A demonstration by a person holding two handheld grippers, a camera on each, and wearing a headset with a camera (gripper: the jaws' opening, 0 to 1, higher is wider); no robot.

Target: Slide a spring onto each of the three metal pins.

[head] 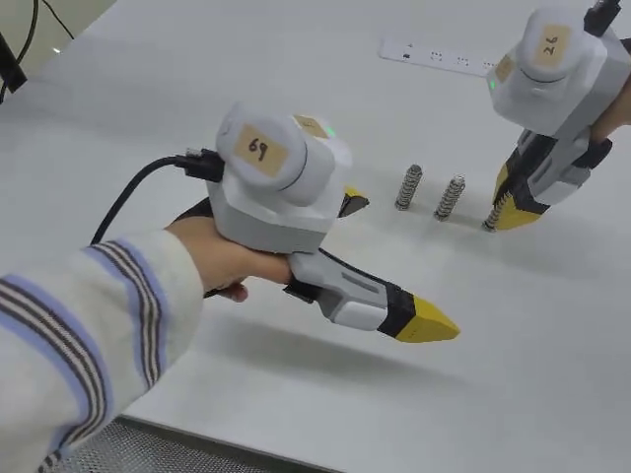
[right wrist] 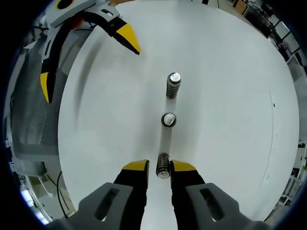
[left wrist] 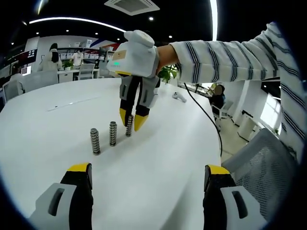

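White table (head: 513, 394) carries all items. L gripper (head: 394, 264), label 69, is held low over the near part of the table by a hand (head: 222, 258) in a striped sleeve (head: 79, 335), w/ a black cable (head: 128, 197) at its rear; jaws spread wide, nothing between them. R gripper (right wrist: 160, 167), label 26, points down at the end of the spring row; jaws narrowed to approx. the coil's width, one on each side of the end spring (right wrist: 163, 171). Whether they actually clamp it cannot be told. A white power strip (head: 434, 56) lies at the far edge. Three springs stand upright in one straight row, apart from each other: end spring between the R jaws, middle spring (right wrist: 169, 120) next, far spring (right wrist: 173, 85) last, each w/ a round metal top showing in the R gripper view.
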